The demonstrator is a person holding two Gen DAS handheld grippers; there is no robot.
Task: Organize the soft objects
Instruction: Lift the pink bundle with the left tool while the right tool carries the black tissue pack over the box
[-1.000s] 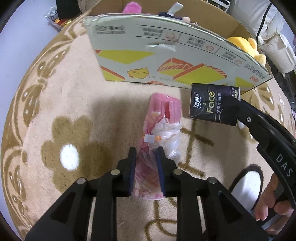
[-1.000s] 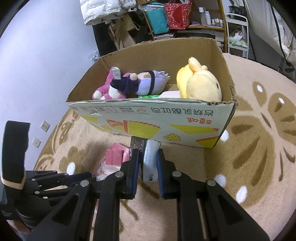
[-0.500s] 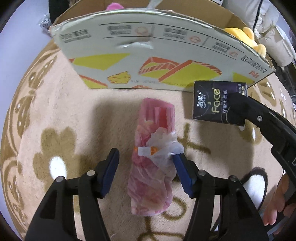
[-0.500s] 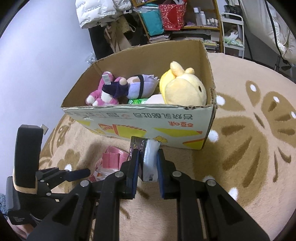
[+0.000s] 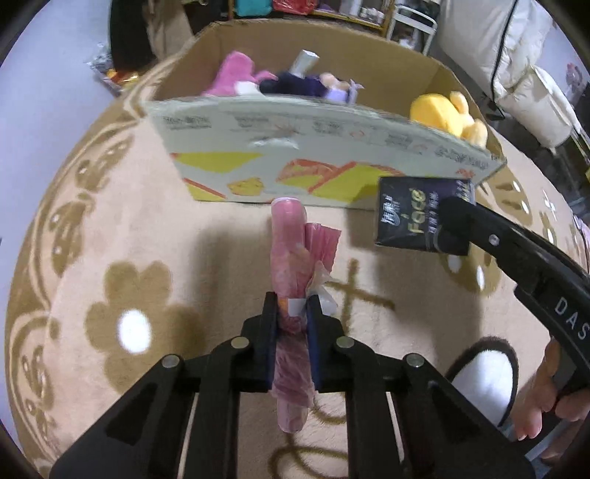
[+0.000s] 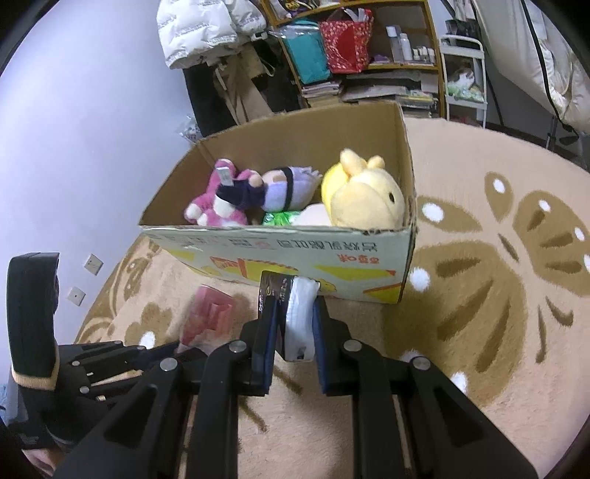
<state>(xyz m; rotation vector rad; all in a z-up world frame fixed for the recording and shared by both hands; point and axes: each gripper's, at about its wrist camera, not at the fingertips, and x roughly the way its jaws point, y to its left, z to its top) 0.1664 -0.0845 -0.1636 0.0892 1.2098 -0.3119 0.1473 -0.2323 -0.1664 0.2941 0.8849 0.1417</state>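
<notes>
My left gripper (image 5: 291,313) is shut on a pink plastic-wrapped bundle (image 5: 289,254) and holds it above the rug in front of the cardboard box (image 5: 332,147). My right gripper (image 6: 294,317) is shut on a black tissue pack (image 6: 295,317), also seen in the left wrist view (image 5: 420,213), near the box's front wall (image 6: 280,254). The box holds a pink plush (image 6: 217,202), a purple-haired doll (image 6: 280,188) and a yellow plush (image 6: 365,195).
A beige rug with brown patterns (image 6: 497,258) covers the floor. Shelves with bags and books (image 6: 350,55) stand behind the box, a white jacket (image 6: 206,25) hangs at the back. A slippered foot (image 5: 479,379) is at the right.
My left gripper opened over the pink bundle, then closed on it again and lifted it off the rug. My right gripper kept the tissue pack and rose a little.
</notes>
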